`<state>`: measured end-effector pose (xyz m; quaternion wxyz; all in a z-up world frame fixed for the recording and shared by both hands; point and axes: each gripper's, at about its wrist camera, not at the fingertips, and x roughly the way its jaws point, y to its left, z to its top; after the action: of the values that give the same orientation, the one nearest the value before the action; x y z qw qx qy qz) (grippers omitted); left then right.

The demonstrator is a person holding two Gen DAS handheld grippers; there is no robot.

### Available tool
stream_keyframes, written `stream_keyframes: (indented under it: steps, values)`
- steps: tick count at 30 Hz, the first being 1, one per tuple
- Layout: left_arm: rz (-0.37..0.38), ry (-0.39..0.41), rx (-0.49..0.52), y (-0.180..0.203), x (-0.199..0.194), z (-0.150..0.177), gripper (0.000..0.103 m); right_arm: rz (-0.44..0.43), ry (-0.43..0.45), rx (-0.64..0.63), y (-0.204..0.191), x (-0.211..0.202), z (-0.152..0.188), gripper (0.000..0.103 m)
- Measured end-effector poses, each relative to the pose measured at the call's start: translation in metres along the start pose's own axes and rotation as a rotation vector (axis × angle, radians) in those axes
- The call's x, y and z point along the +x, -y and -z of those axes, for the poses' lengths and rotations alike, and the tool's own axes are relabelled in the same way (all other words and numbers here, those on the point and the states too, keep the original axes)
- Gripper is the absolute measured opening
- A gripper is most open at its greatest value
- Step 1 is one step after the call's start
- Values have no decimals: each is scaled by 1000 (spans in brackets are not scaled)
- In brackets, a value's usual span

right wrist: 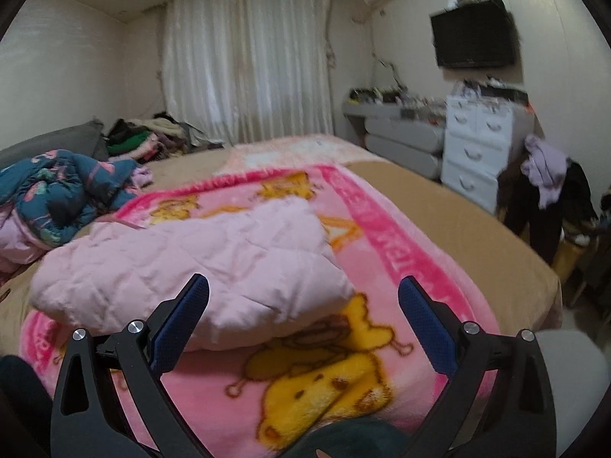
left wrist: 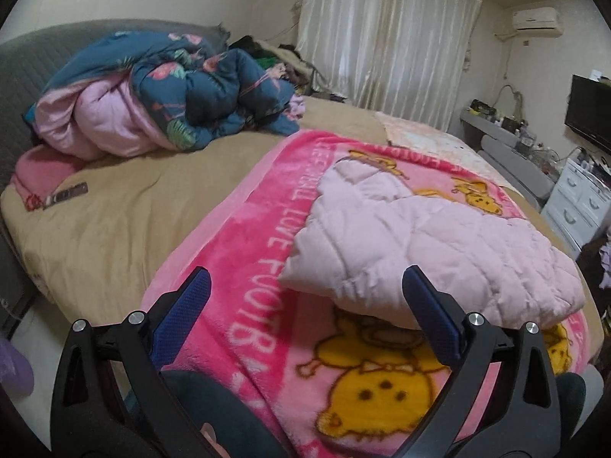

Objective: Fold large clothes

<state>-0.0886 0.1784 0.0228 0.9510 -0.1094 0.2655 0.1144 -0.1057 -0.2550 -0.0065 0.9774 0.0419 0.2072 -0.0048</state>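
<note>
A pale pink quilted garment [left wrist: 431, 240] lies folded on a bright pink cartoon blanket [left wrist: 244, 267] spread over the bed. It also shows in the right wrist view [right wrist: 183, 259], on the same blanket [right wrist: 385, 236]. My left gripper [left wrist: 305, 286] is open and empty, just in front of the garment's near left corner. My right gripper [right wrist: 303, 294] is open and empty, above the garment's near right corner. Neither gripper touches the fabric.
A tan sheet [left wrist: 114, 221] covers the bed. A bunched blue floral and pink duvet [left wrist: 160, 95] lies near the grey headboard [left wrist: 23, 72]. A clothes pile [right wrist: 145, 137] sits by the curtain. White drawers [right wrist: 477, 141] and a draped chair [right wrist: 550, 194] stand right of the bed.
</note>
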Motion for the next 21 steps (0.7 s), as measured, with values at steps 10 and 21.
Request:
stream_keyframes:
  steps: [10, 21]
  values:
    - [122, 11, 61, 48, -27, 11, 94, -154, 65, -141, -54, -57, -3, 99]
    - [228, -22, 154, 99, -36, 48, 94, -240, -10, -207, -96, -72, 26, 99]
